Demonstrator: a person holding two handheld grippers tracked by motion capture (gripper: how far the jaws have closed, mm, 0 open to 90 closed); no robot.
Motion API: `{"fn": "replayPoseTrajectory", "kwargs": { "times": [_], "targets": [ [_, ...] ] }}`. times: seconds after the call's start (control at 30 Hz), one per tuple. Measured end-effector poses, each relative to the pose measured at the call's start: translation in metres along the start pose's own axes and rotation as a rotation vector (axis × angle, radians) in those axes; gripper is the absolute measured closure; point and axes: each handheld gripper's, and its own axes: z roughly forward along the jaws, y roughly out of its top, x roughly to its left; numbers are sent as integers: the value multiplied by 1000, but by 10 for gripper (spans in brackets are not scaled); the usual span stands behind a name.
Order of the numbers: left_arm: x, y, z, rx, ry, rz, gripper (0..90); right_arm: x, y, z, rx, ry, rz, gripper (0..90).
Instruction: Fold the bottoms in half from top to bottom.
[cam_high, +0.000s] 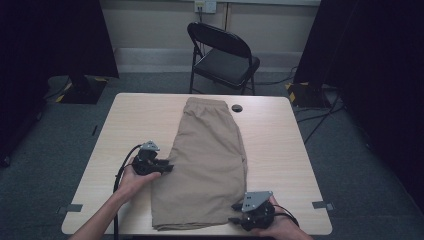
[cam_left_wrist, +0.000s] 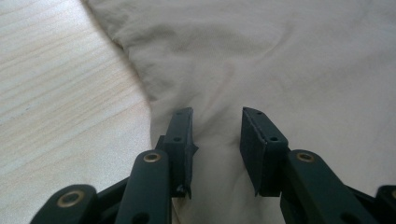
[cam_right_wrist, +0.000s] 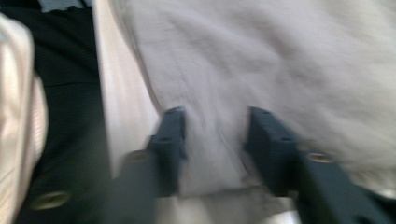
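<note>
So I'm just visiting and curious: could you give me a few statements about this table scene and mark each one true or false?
1. The tan shorts lie flat on the table. True.
2. The left gripper is at the shorts' waistband. False: it is at their left edge, about midway along.
3. The right gripper is near the shorts' near right corner. True.
4. The folding chair beyond the table is white. False: it is black.
5. The shorts hang off the table's far edge. False: they lie wholly on it.
</note>
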Motion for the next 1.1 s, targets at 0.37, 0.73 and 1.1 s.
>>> {"fn": "replayPoseTrajectory", "kwargs": {
  "times": [0.37,0.73,1.1],
  "targets": [
    [-3,1,1,5,4,14,642,-10,15,3,47,-20,99,860],
    [-10,4,2,-11,-23,43,633,-37,55,-20,-142,28,131,861],
    [-9,3,-4,-30,-47,29,635,-102,75,23,-138,9,302,860]
  ]
}}
